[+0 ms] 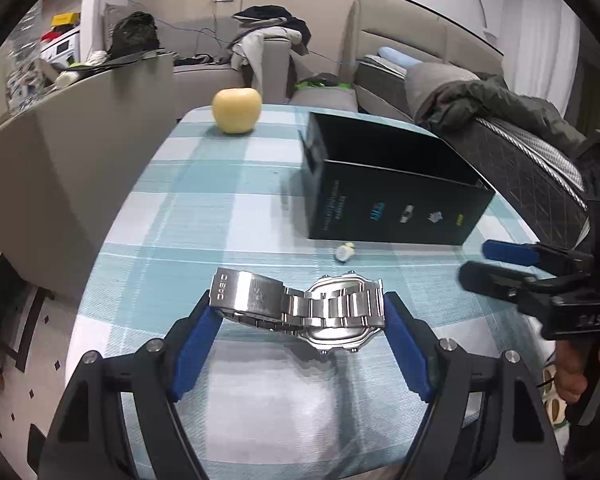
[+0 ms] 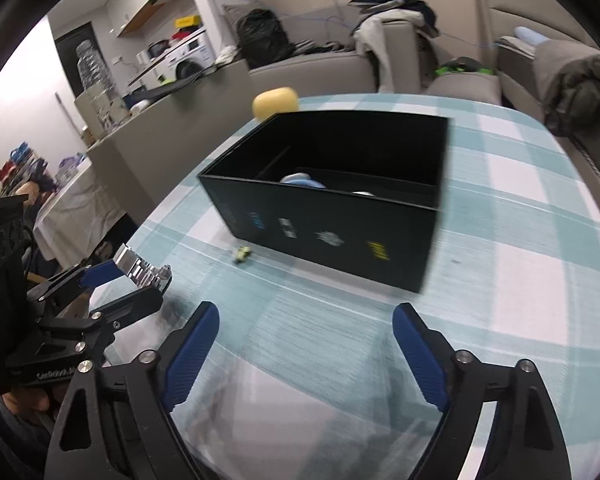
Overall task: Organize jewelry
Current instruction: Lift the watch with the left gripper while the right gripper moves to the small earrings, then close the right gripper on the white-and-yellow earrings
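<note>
A silver metal wristwatch [image 1: 300, 312], bracelet folded beside its square case, is pinched across its length between the blue pads of the left claw [image 1: 298, 316] and held above a tabletop [image 1: 188, 216] covered in a teal and white checked cloth. Beyond it and to the right stands an open black box [image 2: 332, 216] with a printed front; a pale blue item lies inside, though its compartments are hard to make out. A tiny yellowish trinket [image 1: 345, 251] lies loose on the cloth just before the box. The right claw [image 2: 306, 328] hangs wide with nothing between its pads, facing the box. A yellow apple [image 1: 237, 110] sits at the far edge. The risk, as I judge it: the grip rests on smooth metal ends, so the watch could pivot or slip free, and a careless reach might nudge the box or sweep the trinket away.
</note>
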### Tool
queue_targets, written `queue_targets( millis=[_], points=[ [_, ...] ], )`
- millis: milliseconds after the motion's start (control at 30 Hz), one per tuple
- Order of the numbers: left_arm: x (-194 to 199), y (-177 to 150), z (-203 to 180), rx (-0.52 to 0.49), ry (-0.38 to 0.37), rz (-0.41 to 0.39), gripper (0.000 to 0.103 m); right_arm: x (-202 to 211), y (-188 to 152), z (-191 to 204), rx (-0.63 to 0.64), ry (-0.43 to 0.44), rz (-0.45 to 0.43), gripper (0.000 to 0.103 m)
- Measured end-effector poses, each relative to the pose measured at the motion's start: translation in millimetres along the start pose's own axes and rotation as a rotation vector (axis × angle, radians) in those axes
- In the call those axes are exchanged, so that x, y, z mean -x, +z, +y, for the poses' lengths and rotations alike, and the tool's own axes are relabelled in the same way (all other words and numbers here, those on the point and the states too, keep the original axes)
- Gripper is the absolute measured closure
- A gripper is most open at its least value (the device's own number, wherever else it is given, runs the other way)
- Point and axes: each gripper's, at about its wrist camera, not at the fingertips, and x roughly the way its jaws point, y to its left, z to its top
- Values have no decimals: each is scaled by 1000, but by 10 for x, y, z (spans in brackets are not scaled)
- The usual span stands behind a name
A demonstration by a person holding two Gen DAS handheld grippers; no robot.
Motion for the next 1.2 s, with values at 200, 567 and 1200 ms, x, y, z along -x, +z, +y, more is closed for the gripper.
queue_targets(
  millis=[200,567,1200],
  points=[
    [42,-35,114,25,11,-15,27,-360,146,302,104,10,73,53],
    [90,-62,269,47,14,-28,27,-636,268,510,164,-11,91,68],
    [164,-59,369,81,3,-39,27,-679,188,778,321,-87,63,87]
  ],
)
